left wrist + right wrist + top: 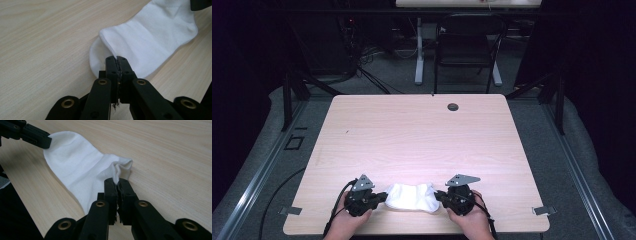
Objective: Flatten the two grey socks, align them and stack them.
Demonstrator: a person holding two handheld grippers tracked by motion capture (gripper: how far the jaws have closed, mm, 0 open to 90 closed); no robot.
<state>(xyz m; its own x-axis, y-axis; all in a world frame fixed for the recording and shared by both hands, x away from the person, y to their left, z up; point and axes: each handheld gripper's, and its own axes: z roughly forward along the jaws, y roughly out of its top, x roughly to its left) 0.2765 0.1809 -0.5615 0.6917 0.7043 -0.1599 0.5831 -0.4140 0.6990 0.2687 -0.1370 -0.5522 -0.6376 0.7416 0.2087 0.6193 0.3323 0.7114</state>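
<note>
While the white sock (411, 196) sags soft and light, the left gripper (116, 59) and right gripper (117, 181) pinch its opposite ends, jaws closed on the fabric.

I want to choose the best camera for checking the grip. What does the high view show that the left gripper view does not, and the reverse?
The high view alone shows both hands, the right claw, the whole table, its grommet and a chair beyond. The left gripper view alone shows the left claw with jaws closed on a thin fold at the sock's edge. Both show the white sock lying on the light wooden tabletop.
</note>
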